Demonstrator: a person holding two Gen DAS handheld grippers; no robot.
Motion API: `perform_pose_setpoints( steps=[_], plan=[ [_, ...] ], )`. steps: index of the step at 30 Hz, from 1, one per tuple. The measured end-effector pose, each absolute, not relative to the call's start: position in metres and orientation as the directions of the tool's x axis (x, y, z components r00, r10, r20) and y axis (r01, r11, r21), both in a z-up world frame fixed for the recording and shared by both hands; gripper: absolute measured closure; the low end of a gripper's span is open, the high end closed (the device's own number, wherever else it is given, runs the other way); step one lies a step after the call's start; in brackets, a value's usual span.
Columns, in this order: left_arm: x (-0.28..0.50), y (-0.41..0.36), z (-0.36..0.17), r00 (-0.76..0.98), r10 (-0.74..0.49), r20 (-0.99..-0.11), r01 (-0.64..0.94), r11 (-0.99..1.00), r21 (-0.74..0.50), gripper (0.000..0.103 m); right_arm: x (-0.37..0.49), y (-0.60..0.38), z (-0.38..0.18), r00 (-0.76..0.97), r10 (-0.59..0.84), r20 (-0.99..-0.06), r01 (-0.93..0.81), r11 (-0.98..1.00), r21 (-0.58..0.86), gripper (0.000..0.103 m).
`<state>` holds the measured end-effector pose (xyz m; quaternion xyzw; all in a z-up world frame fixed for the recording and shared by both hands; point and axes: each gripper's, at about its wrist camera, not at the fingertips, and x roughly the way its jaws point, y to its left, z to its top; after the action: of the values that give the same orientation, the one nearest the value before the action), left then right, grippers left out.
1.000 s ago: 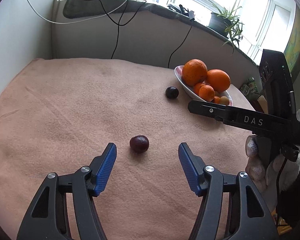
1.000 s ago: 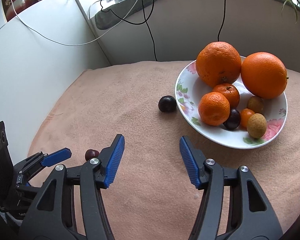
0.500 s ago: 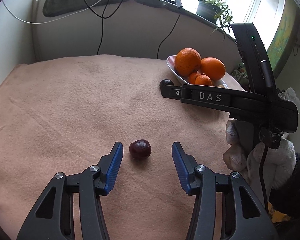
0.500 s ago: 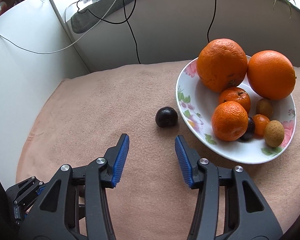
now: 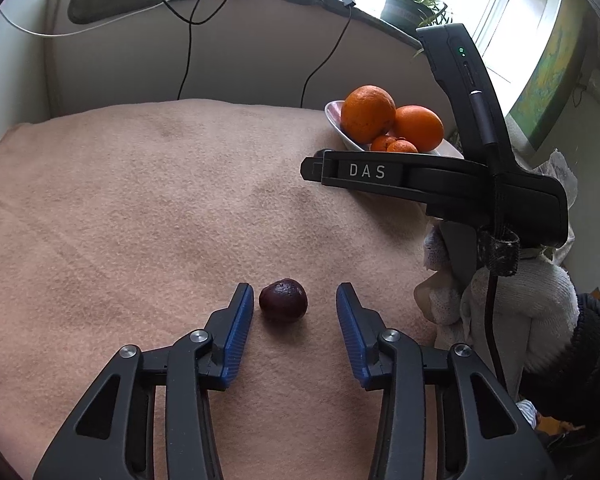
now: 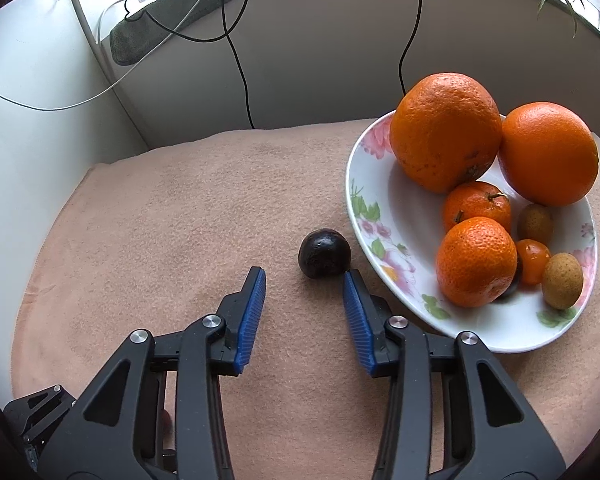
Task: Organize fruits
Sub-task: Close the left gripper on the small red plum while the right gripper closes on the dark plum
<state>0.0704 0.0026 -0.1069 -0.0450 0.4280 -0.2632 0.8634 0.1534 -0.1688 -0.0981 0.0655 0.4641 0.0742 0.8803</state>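
Observation:
A dark red fruit (image 5: pixel 283 300) lies on the peach blanket between the blue pads of my left gripper (image 5: pixel 295 294). It sits nearer the left pad, and neither pad touches it while the jaws are closing. A black fruit (image 6: pixel 324 253) rests just left of the flowered plate (image 6: pixel 364 216). My right gripper (image 6: pixel 303 277) points at it with its jaws closing; the fruit lies just beyond the tips, close to the right fingertip (image 6: pixel 349 280). The plate holds two big oranges (image 6: pixel 446 132), two mandarins (image 6: pixel 476 262) and several small fruits (image 6: pixel 562 280).
The right gripper's black body (image 5: pixel 420 180) and a gloved hand (image 5: pixel 520 300) cross the left wrist view in front of the plate (image 5: pixel 340 120). Cables (image 6: pixel 236 60) hang down the wall behind the blanket (image 5: pixel 140 200). A potted plant (image 5: pixel 408 8) stands on the sill.
Both pairs of jaws have narrowed. The left gripper has come up around the dark red fruit. The right gripper has moved forward toward the black fruit beside the plate.

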Motion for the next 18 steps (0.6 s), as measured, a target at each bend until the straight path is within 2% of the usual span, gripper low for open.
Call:
perform_pose_setpoints(
  steps=[6,10,14,18],
  plan=[
    [0.072,0.004,-0.110,0.491,-0.504,-0.711,0.420,0.852,-0.314,0.064,0.157,-0.159,-0.099,0.571,0.118,-0.812,-0.051,0.993,0.108,0.061],
    [0.072,0.004,-0.111,0.491,-0.505,-0.710,0.421,0.851,-0.314,0.066,0.159,-0.155,-0.100,0.574,0.062,-0.816,-0.026,0.998,0.058,0.070],
    [0.073,0.003,-0.113,0.493,-0.500,-0.712,0.419,0.854,-0.310,0.069,0.163,-0.150,-0.102,0.572,0.017,-0.820,-0.017,1.000,0.010,0.072],
    [0.074,0.003,-0.115,0.498,-0.496,-0.712,0.411,0.857,-0.310,0.077,0.165,-0.151,-0.101,0.577,0.018,-0.817,-0.007,1.000,0.017,0.078]
  ],
)
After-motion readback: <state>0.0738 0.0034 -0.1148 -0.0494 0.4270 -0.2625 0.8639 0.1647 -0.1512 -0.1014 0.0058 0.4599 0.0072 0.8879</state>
